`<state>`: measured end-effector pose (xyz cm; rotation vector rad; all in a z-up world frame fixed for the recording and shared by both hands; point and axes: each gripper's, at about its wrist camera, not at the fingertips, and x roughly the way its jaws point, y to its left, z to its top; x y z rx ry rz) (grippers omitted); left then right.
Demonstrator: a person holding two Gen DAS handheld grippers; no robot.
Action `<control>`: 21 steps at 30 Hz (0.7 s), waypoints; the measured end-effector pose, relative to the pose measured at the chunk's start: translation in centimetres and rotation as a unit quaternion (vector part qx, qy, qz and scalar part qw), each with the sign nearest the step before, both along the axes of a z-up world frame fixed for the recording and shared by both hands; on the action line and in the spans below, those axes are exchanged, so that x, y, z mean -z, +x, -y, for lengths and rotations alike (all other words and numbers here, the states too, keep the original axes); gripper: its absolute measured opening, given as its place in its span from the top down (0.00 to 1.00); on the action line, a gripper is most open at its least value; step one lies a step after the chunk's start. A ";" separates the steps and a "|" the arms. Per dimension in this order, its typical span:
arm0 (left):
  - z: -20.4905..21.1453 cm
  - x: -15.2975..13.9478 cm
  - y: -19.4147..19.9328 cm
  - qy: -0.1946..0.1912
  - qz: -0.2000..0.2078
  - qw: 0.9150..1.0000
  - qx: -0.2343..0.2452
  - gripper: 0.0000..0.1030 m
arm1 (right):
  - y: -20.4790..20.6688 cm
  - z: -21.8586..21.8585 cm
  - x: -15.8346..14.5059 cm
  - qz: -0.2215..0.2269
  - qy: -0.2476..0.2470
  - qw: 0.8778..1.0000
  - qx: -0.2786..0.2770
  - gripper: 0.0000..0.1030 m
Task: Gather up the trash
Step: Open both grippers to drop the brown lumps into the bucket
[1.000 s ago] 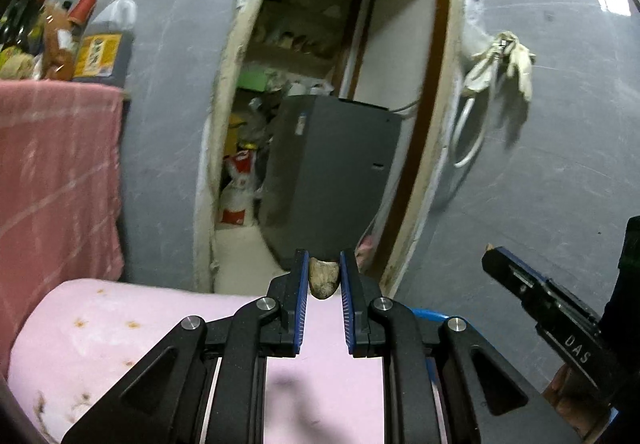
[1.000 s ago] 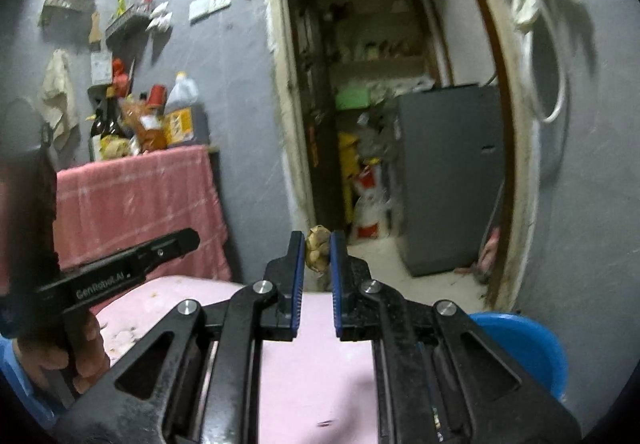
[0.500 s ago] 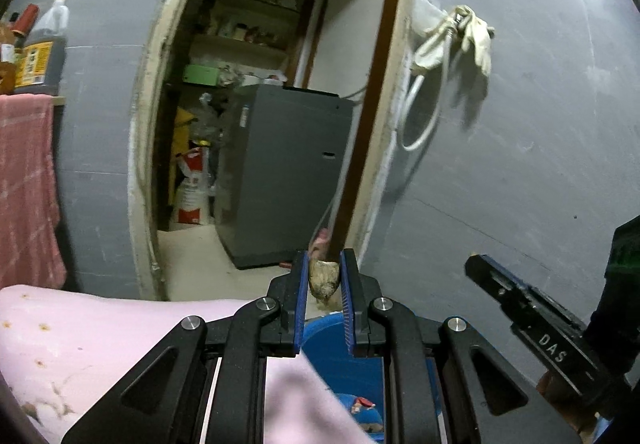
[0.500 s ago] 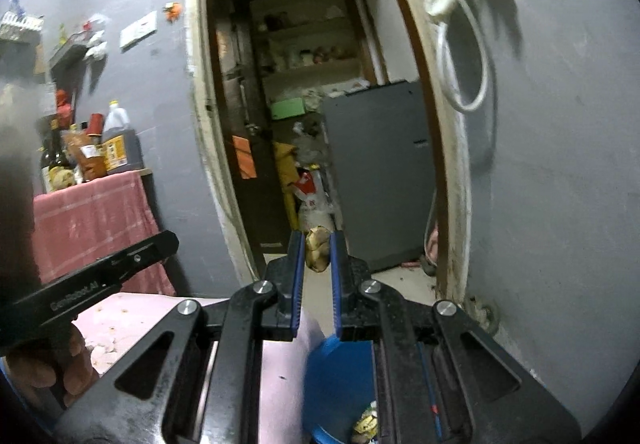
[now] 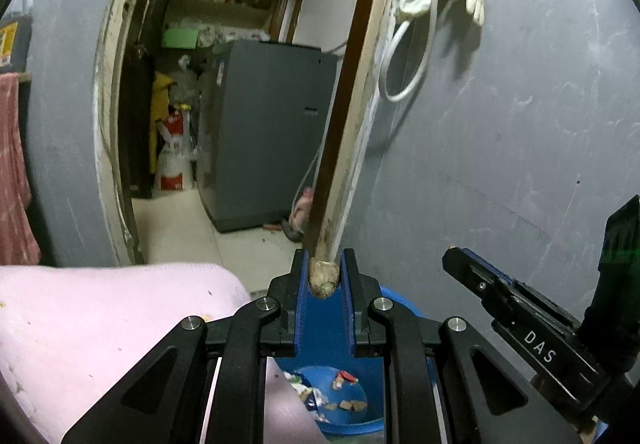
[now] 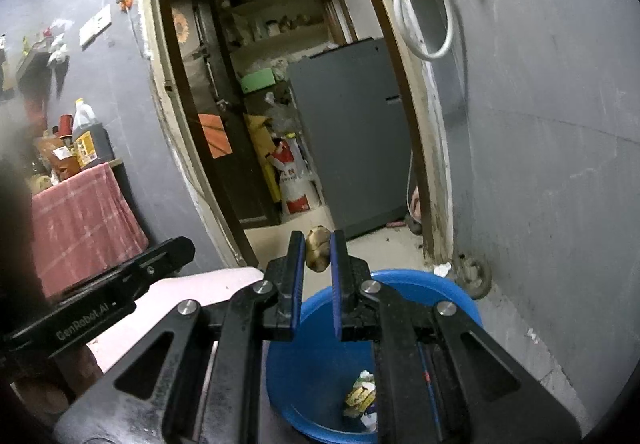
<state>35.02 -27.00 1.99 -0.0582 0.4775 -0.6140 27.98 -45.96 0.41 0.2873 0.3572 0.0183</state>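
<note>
My left gripper (image 5: 324, 274) is shut on a small beige shell-like scrap (image 5: 323, 278), held above a blue plastic basin (image 5: 348, 424) on the floor that holds several bits of trash. My right gripper (image 6: 314, 256) is shut on a brownish scrap (image 6: 317, 253) and hangs over the same blue basin (image 6: 460, 304), which has wrappers at its bottom. Each gripper shows in the other's view: the right one at the lower right of the left wrist view (image 5: 516, 308), the left one at the lower left of the right wrist view (image 6: 120, 284).
A pink-covered table (image 5: 100, 324) lies to the left of the basin. Beyond is a doorway with a grey appliance (image 6: 352, 132) and bags inside. A grey wall (image 5: 520, 164) with hanging gloves and hose stands right. A red-clothed shelf (image 6: 80, 220) with bottles stands left.
Both grippers have swung right from over the pink table to above the blue basin, each still holding its scrap. The basin's inside now shows in both views.
</note>
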 end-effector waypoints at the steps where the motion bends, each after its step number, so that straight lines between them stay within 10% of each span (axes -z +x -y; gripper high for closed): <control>1: 0.1 0.2 0.2 0.001 -0.007 1.000 0.001 0.88 | 0.2 0.1 0.2 -0.007 0.002 1.000 -0.001 0.88; 21: 2.9 4.7 4.5 0.039 -0.138 0.990 0.015 0.87 | 2.7 2.0 3.6 -0.086 0.051 0.995 0.002 0.84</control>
